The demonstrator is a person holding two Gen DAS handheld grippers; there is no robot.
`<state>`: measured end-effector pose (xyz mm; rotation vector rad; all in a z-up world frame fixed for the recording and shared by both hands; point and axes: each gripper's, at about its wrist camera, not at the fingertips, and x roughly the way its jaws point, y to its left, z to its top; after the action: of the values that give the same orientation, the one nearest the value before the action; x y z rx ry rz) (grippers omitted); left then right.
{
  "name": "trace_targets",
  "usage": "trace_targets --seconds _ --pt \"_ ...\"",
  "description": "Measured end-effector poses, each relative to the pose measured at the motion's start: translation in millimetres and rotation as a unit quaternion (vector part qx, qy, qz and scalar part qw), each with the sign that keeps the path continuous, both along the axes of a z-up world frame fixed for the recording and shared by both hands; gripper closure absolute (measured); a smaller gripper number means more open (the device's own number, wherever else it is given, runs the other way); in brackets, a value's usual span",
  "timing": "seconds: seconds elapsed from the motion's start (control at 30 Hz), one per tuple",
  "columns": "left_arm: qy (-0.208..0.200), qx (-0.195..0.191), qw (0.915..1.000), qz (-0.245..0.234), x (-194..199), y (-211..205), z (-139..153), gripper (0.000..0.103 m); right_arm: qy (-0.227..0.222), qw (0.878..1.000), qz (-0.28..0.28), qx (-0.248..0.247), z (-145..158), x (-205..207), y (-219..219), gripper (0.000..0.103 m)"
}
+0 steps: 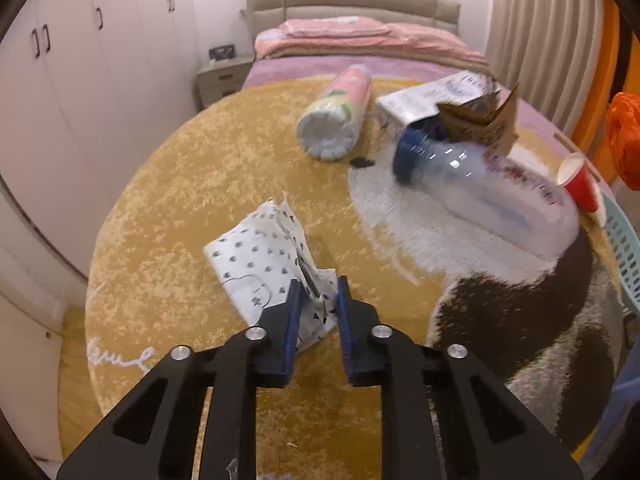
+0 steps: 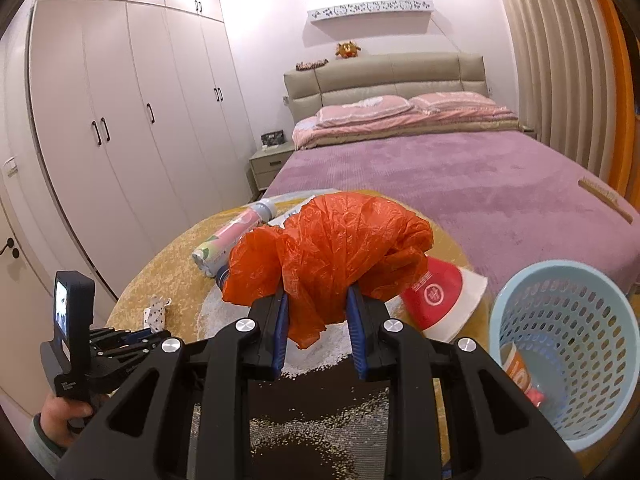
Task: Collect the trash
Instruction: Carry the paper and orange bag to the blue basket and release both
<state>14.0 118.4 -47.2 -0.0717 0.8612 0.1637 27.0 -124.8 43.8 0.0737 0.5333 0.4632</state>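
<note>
My left gripper (image 1: pixel 319 292) is shut on a crumpled white wrapper with black stars (image 1: pixel 264 260) that lies on the round yellow rug (image 1: pixel 180 184). My right gripper (image 2: pixel 316 300) is shut on a crumpled orange plastic bag (image 2: pixel 332 248) and holds it above the rug. The light blue basket (image 2: pixel 568 344) stands to the right of the bag, with an orange packet (image 2: pixel 520 372) inside. The left gripper also shows at the left in the right wrist view (image 2: pixel 132 340), with the wrapper (image 2: pixel 156 312) at its tips.
On the rug lie a pink-labelled bottle (image 1: pixel 336 120), a clear bottle with a blue cap (image 1: pixel 480 188), a white box with brown torn paper (image 1: pixel 448 104) and a red paper cup (image 1: pixel 580 184). A bed (image 2: pixel 460 184) stands behind, wardrobes (image 2: pixel 120 128) to the left.
</note>
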Motion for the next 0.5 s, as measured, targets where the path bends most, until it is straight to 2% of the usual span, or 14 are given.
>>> trace_targets --seconds 0.13,0.27,0.37,0.5 --pt "-0.043 -0.014 0.9983 -0.036 -5.8 -12.3 20.8 0.094 -0.009 1.000 -0.014 0.003 4.2 -3.9 -14.9 0.080" --pt "-0.085 -0.030 0.9920 -0.089 -6.5 -35.2 46.5 0.094 -0.022 0.999 -0.047 0.005 8.7 -8.3 -40.8 0.080" --pt "-0.116 -0.037 0.9823 -0.142 -1.2 -65.0 67.8 0.094 -0.025 0.997 -0.078 0.012 10.3 -9.2 -66.3 0.080" --pt "-0.131 -0.053 0.9686 -0.205 12.6 -110.8 80.6 0.094 -0.021 0.990 -0.135 0.029 10.9 -6.8 -108.5 0.080"
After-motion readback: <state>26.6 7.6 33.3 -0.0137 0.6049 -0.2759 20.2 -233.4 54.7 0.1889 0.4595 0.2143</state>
